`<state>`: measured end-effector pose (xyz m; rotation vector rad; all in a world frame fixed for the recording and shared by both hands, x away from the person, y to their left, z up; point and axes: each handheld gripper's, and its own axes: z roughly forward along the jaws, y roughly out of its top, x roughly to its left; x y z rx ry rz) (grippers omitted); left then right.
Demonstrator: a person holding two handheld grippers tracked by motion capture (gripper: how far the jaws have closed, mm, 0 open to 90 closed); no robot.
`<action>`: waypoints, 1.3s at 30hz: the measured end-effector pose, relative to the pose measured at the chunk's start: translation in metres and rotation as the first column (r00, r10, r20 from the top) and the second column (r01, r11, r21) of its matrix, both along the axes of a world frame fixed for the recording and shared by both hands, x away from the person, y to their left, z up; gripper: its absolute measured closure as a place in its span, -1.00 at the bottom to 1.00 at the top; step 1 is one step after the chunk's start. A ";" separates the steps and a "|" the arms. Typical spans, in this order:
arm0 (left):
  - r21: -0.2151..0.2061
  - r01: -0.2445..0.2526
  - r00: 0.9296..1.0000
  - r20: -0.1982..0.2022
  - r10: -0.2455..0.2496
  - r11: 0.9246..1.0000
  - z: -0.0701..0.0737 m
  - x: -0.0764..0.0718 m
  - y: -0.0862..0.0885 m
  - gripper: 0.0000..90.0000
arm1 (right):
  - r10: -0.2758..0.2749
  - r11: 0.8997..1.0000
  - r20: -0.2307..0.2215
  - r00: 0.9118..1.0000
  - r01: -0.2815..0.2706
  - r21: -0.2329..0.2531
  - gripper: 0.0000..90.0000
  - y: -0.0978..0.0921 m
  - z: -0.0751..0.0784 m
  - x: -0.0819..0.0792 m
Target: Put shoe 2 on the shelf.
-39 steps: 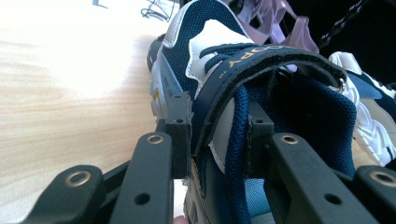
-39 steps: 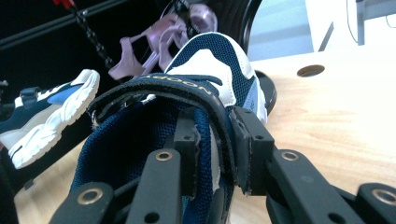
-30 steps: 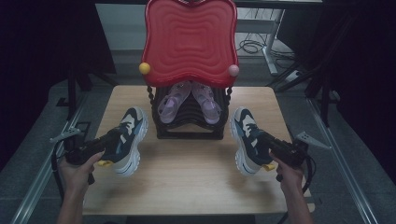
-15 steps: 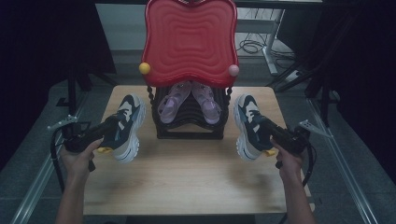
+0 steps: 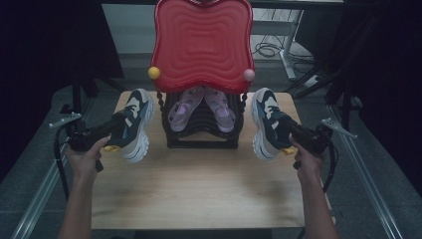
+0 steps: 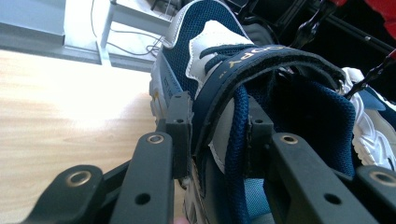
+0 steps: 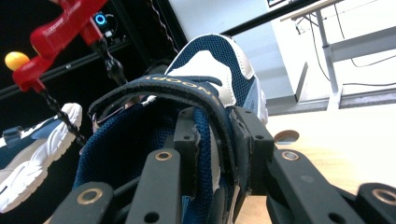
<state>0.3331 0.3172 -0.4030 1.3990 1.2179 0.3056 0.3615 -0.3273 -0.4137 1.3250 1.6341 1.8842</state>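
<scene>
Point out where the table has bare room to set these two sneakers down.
Free: the wide front half of the table, bordered by the black rack behind and the forearms at each side. Crowded: the back, where the left sneaker and right sneaker flank the rack.

A light wooden table (image 5: 199, 184) fills the lower middle of the high view, its near half bare. At its far edge, in the centre of the frame, stands a black ribbed rack (image 5: 201, 130) with a red wavy top (image 5: 201, 42); a pair of pale purple sandals (image 5: 201, 107) leans inside the rack.
</scene>
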 end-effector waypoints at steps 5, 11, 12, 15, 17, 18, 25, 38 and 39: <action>-0.021 0.002 1.000 0.013 -0.002 1.000 0.007 0.007 -0.001 0.56 | -0.008 1.000 0.009 1.000 0.008 0.016 0.62 -0.002 0.006 0.006; -0.025 -0.006 1.000 0.027 0.007 1.000 0.017 0.012 -0.002 0.56 | -0.020 0.999 0.014 1.000 0.020 0.033 0.62 -0.002 0.011 0.010; -0.027 -0.007 1.000 0.030 0.008 1.000 0.019 0.013 -0.002 0.56 | -0.023 0.999 0.017 1.000 0.022 0.034 0.62 -0.002 0.012 0.011; -0.026 -0.010 0.999 0.040 0.011 1.000 0.024 0.014 -0.002 0.56 | -0.027 0.999 0.020 0.999 0.026 0.041 0.62 -0.002 0.017 0.013; -0.032 -0.013 0.999 0.049 0.014 0.999 0.027 0.016 -0.001 0.56 | -0.030 0.999 0.030 0.999 0.028 0.044 0.62 -0.002 0.021 0.014; -0.038 -0.015 0.999 0.051 0.017 0.999 0.029 0.016 -0.002 0.56 | -0.032 0.998 0.036 0.999 0.030 0.048 0.62 -0.002 0.023 0.014; -0.042 -0.018 0.997 0.077 0.021 0.999 0.040 0.020 -0.002 0.56 | -0.045 0.997 0.063 0.997 0.042 0.062 0.62 -0.003 0.041 0.016; -0.034 -0.034 0.994 0.103 0.037 0.999 0.060 0.025 -0.003 0.56 | -0.055 0.997 0.090 0.994 0.050 0.061 0.62 0.004 0.072 0.023; -0.032 -0.033 0.994 0.105 0.037 0.999 0.062 0.026 -0.003 0.56 | -0.056 0.997 0.093 0.994 0.050 0.061 0.62 0.005 0.074 0.024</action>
